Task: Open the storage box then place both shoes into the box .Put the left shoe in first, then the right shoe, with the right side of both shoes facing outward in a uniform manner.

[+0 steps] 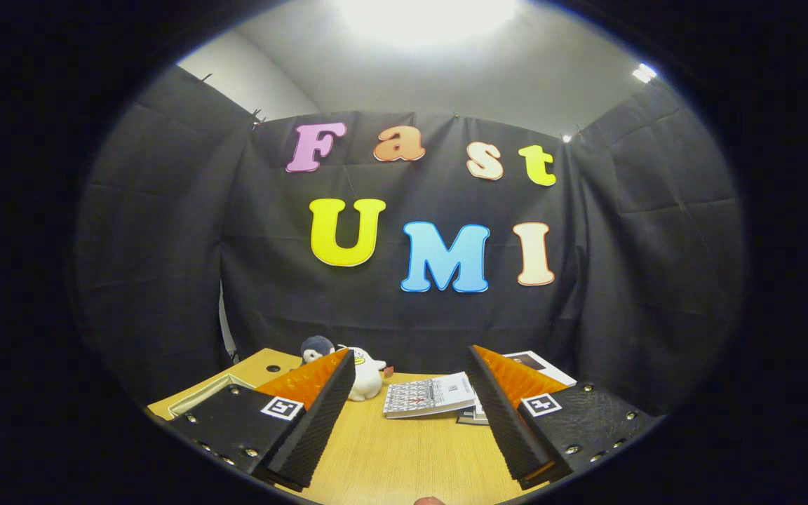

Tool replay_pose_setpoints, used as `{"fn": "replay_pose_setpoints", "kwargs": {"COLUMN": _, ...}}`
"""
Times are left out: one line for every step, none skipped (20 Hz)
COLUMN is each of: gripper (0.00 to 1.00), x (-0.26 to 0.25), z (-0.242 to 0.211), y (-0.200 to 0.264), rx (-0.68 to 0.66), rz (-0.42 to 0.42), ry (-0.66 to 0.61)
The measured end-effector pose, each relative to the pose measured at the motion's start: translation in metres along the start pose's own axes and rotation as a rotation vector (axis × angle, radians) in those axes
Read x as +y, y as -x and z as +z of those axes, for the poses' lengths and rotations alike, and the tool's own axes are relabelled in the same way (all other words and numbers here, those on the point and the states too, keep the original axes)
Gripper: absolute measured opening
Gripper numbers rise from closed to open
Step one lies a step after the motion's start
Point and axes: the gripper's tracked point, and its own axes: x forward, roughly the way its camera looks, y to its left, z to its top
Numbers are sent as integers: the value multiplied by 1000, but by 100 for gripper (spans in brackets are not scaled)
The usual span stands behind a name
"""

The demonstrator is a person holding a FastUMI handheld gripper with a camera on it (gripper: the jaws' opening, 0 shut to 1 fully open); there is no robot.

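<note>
We see our tongs [411, 393] spread wide above the wooden table [390, 456], pinching nothing, with bare tabletop in the gap between the two fingers. Ahead of the fingers at about twelve o'clock lies a booklet [426, 396] flat on the table, its printed cover facing up. Behind the right finger, at about one o'clock, more printed sheets [534, 362] lie partly hidden, one tucked under the booklet's edge. At about eleven o'clock, just beyond the tip of the left finger, a small white plush toy [365, 375] with a dark cap stands upright on the table, touching none of the papers. Farther round at ten o'clock, behind the left finger, we make out a light tan box-like thing [253, 368] with a pale rim and a small dark hole on its top; we cannot tell whether this is the storage box, nor whether it is open. The black cloth wall [165, 245] rises right behind the table's far edge
</note>
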Motion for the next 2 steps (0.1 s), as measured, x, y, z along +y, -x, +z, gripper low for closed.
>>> {"fn": "replay_pose_setpoints", "kwargs": {"gripper": 98, "x": -6, "z": 1, "y": 0, "rx": 0, "rz": -8, "ry": -12}}
{"fn": "replay_pose_setpoints", "kwargs": {"gripper": 97, "x": -9, "z": 0, "y": 0, "rx": 0, "rz": -5, "ry": -22}}
